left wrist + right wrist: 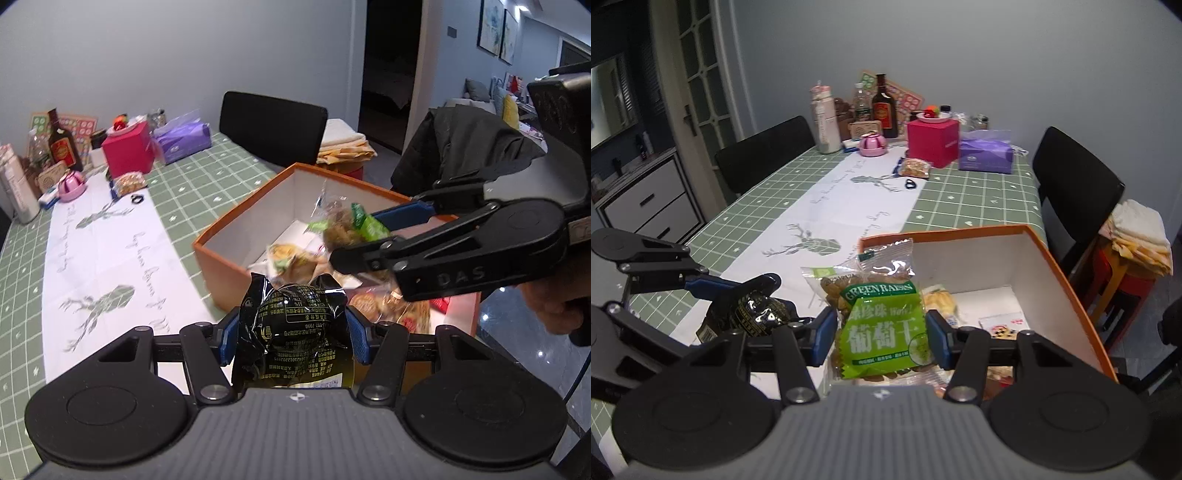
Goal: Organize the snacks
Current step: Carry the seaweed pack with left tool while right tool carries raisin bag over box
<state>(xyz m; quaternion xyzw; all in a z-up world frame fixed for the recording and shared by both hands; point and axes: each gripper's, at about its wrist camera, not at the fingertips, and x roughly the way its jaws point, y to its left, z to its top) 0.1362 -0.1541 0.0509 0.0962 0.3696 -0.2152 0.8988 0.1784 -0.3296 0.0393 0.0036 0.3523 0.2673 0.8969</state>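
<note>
My left gripper (291, 334) is shut on a black foil snack packet (291, 321), held above the table just before the near wall of an orange box (229, 258). My right gripper (882, 338) is shut on a green raisin bag (882, 328) over the box's near corner. In the left wrist view the right gripper (352, 236) comes in from the right, carrying the raisin bag (347, 227) above the box. The right wrist view shows the left gripper (777, 302) and its black packet (753, 314) at lower left. Several wrapped snacks (291, 258) lie inside the box (1052, 254).
At the table's far end stand a red box (932, 142), a purple tissue pack (985, 155), bottles (884, 107), a pink item (872, 144), a clear snack bag (915, 168) and a small black clip (911, 184). Black chairs (273, 127) flank the table.
</note>
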